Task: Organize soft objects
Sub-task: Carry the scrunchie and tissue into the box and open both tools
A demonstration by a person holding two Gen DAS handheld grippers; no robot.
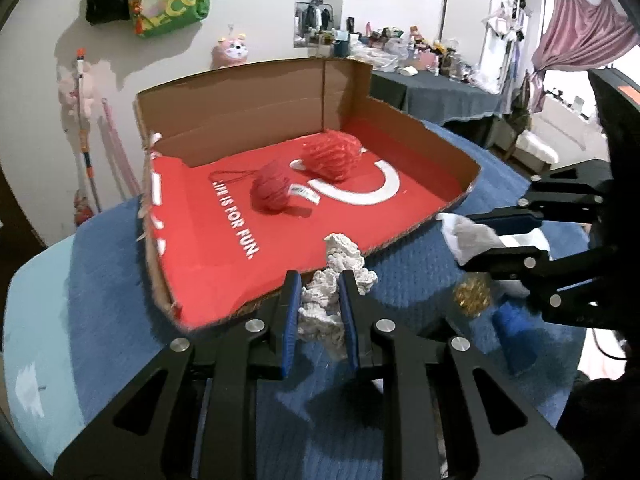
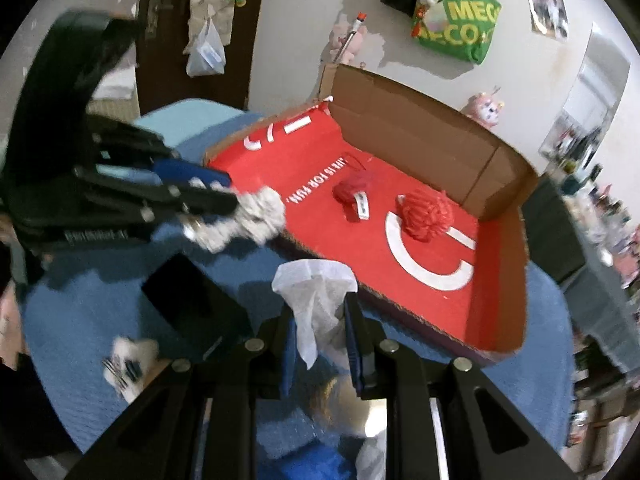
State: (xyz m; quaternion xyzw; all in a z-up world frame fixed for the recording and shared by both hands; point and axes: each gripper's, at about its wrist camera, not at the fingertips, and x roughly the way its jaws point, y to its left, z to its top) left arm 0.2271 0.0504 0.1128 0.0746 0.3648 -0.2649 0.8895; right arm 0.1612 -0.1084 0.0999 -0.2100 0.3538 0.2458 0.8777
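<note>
Two grips held — left gripper (image 1: 319, 312) clamped white yarn (image 1: 334, 280) | right gripper (image 2: 320, 336) pinched tissue (image 2: 316, 292) | clear box (image 1: 248, 112) rim before releasing.

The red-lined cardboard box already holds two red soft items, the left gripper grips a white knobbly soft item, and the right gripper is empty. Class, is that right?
Not quite. The right gripper is not empty: in the right wrist view its jaws are shut on a white tissue-like sheet. The rest stands: two red soft items lie in the box, and the left gripper grips the white knobbly item.
</note>
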